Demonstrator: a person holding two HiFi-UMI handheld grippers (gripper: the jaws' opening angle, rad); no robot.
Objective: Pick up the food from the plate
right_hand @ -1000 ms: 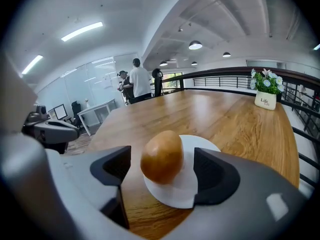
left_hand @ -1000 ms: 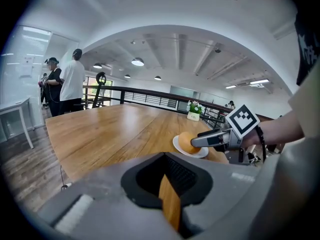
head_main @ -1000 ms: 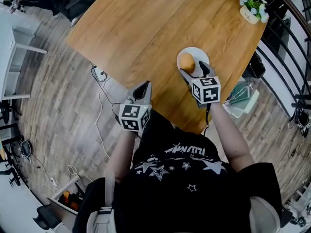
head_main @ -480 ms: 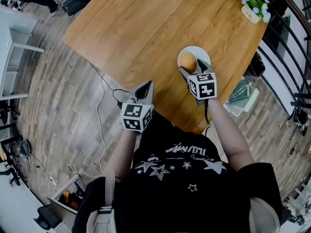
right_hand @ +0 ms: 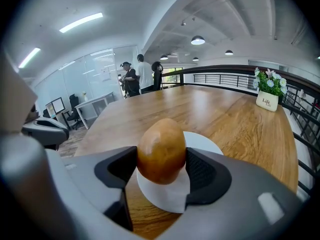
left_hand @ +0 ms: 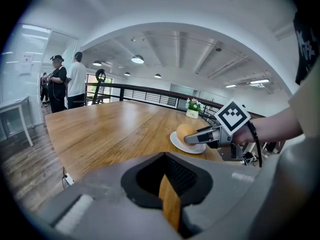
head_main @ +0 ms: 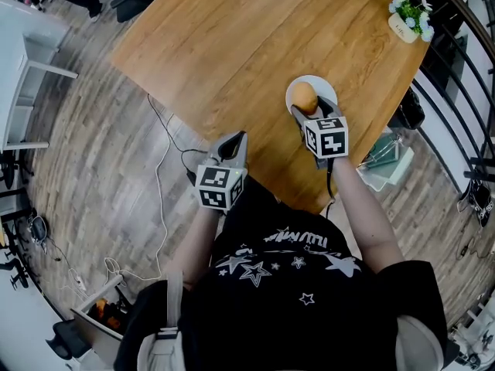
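— The food (head_main: pixel 305 97), where was it when you looked?
— Starting close in: the left gripper (head_main: pixel 232 144) hung by the near edge of the table (head_main: pixel 232 45), its jaws all but together, nothing held. Further out, the right gripper (head_main: pixel 313 108) was closing its jaws round that golden-brown lump, with the pads meeting both its sides.
— Lifted?
— Couldn't tell. It was over the white plate (head_main: pixel 326 85). Beyond that a small flower pot (head_main: pixel 408 18) stood at the table's far corner.
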